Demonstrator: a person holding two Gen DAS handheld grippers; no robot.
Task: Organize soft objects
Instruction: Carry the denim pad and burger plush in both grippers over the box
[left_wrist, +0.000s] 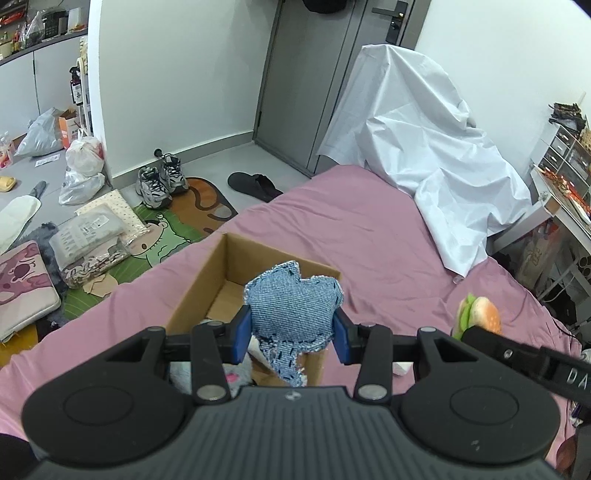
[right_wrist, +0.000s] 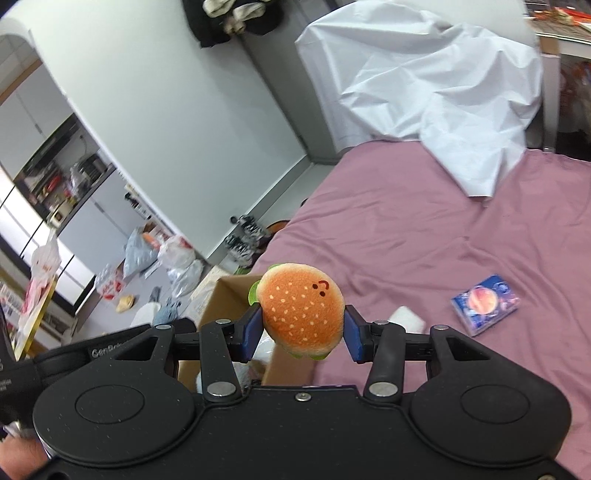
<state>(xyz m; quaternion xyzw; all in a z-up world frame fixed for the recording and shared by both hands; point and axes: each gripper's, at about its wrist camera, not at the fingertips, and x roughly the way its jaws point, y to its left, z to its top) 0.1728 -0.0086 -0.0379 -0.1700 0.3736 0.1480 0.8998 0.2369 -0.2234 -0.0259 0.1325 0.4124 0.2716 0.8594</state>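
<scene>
My left gripper (left_wrist: 292, 334) is shut on a blue denim plush toy (left_wrist: 293, 306), held in the air above an open cardboard box (left_wrist: 207, 284) on the pink bed. The box holds other soft items, mostly hidden behind my fingers. My right gripper (right_wrist: 301, 334) is shut on a plush hamburger (right_wrist: 301, 314) with an orange bun and green lettuce edge, raised over the bed beside the cardboard box (right_wrist: 225, 295). In the left wrist view the hamburger (left_wrist: 480, 314) shows at the right, with the other gripper's black body under it.
The pink bed sheet (left_wrist: 369, 236) spreads beyond the box. A crumpled white sheet (left_wrist: 436, 147) covers something at the bed's far end. A small blue printed pack (right_wrist: 484, 304) and a white soft item (right_wrist: 406, 319) lie on the bed. Shoes (left_wrist: 159, 181), bags and mats clutter the floor at left.
</scene>
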